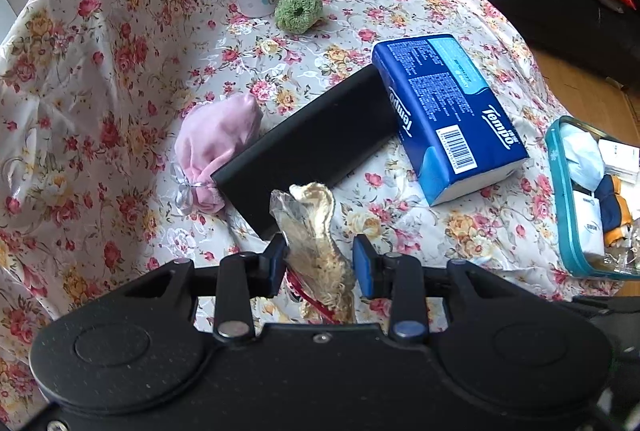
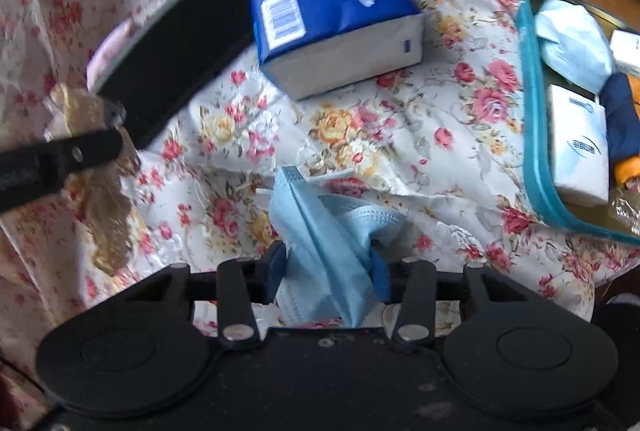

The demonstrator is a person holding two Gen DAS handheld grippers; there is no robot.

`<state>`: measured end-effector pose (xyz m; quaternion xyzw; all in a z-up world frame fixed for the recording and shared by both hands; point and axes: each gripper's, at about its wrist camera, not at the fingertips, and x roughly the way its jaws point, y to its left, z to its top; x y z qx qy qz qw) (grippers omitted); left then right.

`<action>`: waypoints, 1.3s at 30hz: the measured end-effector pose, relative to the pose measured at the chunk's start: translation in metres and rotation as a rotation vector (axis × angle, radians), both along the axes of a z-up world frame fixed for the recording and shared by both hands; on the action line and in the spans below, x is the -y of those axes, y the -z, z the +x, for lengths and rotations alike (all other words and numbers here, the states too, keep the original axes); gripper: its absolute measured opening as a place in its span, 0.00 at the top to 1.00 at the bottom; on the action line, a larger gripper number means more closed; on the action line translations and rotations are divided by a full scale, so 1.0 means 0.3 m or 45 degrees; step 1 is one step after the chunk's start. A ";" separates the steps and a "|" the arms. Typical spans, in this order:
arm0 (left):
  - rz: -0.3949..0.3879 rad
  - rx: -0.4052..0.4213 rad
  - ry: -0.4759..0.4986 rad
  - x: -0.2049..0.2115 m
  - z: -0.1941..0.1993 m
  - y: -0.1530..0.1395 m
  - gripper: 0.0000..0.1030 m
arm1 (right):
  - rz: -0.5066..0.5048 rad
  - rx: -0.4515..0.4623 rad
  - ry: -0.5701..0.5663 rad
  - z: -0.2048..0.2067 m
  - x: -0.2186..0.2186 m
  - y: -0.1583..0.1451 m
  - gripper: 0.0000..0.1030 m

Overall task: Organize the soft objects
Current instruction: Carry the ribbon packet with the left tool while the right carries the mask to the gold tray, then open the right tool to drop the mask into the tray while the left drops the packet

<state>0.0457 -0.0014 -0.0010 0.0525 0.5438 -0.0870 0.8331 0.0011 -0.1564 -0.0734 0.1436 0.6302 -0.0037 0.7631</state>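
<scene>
left hand-held gripper pinching crinkly gold-brown packet, lifted clear of floral tabletop for carrying. pink pouch, green scrunchie, blue tissue pack lying loose near black box, likely awaiting sorting.

right hand-held gripper clamped on crumpled blue face mask, bunched just above cloth. teal-rimmed case open at right edge, already holding mask and packs; probable destination.

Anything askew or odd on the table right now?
The Tempo tissue pack sits tilted, one end propped on the black box rather than flat on the tablecloth. The pink pouch is wedged against the box's other side. Nothing looks spilled or damaged.
</scene>
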 end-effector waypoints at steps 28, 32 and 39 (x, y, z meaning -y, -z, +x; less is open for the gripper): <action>-0.258 -0.039 0.531 0.685 -0.066 -0.116 0.65 | -0.118 0.376 0.961 -0.348 0.882 -0.320 0.57; -0.280 -0.068 0.576 0.796 -0.062 -0.105 0.65 | -0.172 0.373 0.978 -0.347 0.930 -0.319 0.57; -0.278 -0.109 0.599 0.946 -0.043 -0.070 0.65 | -0.243 0.331 1.002 -0.335 1.060 -0.307 0.56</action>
